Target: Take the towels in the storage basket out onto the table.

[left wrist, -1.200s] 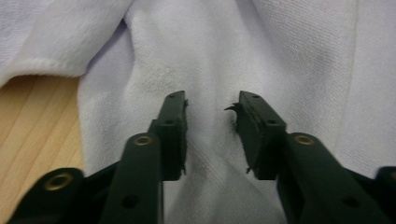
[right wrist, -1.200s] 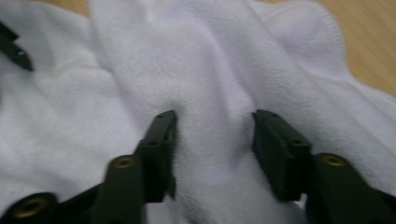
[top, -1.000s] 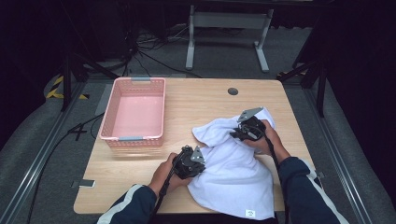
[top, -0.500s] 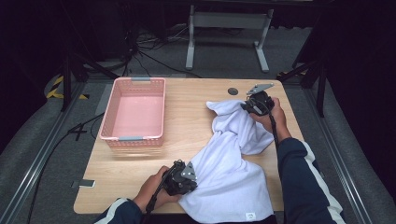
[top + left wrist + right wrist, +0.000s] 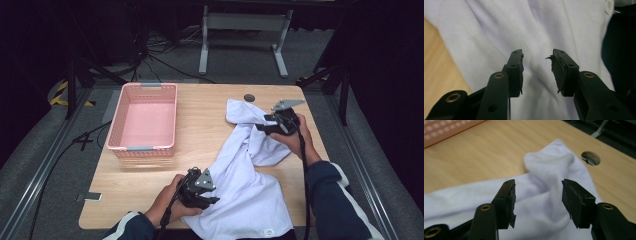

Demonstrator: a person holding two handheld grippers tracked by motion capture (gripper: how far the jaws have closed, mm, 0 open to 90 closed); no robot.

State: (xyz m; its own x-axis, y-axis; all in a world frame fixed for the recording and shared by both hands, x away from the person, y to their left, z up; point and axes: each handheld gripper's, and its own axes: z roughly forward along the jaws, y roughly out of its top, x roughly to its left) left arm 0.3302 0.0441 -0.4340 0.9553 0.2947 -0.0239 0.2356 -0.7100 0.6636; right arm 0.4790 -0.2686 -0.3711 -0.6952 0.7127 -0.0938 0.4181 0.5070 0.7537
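A white cloth (image 5: 245, 175) lies stretched across the right half of the wooden table (image 5: 210, 120), from its far right part to the near edge. My left gripper (image 5: 212, 200) sits at the cloth's near left edge. Its jaws have just been opening and stand apart above the fabric (image 5: 499, 37), with nothing pinched between them (image 5: 536, 70). My right gripper (image 5: 262, 127) hovers over the cloth's far end (image 5: 554, 162). Its jaws have just been opening too, and the cloth lies loose below them (image 5: 537, 195).
A pink plastic basket (image 5: 145, 147) stands on the table's left half. A round cable hole (image 5: 249, 97) is in the tabletop beyond the cloth. Bare wood lies between basket and cloth. Dark floor, cables and a metal stand (image 5: 240, 25) lie past the far edge.
Both grippers pulled the cloth out lengthwise, the right toward the far right and the left toward the near edge. Both have since let go, and the right has lifted off the fabric.
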